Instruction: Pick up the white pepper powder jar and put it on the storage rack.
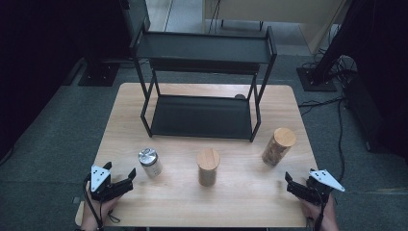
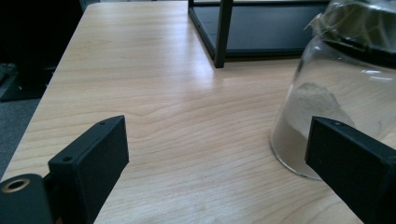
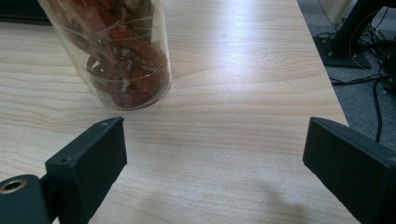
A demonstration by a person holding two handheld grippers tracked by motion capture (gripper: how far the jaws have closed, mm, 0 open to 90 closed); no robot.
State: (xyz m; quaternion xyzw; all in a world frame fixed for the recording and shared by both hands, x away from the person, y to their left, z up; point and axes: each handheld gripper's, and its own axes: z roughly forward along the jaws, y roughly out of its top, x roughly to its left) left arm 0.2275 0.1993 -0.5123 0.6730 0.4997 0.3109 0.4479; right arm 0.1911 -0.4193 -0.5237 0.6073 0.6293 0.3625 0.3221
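Left gripper [image 1: 119, 177] jaws apart, empty, just beside metal-lidded jar [image 1: 149, 162] near table's [image 1: 240, 197] front left. Right gripper [image 1: 290, 182] likewise spread, empty, near dried-fruit jar [image 1: 278, 146]. Risk – off-centre approach (jars tall, smooth glass) tips either one.

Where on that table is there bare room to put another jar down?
The near edge between the two tongs is bare, so is the left side beside the black rack. It is crowded along the row of the metal-lidded jar and two wood-lidded jars.
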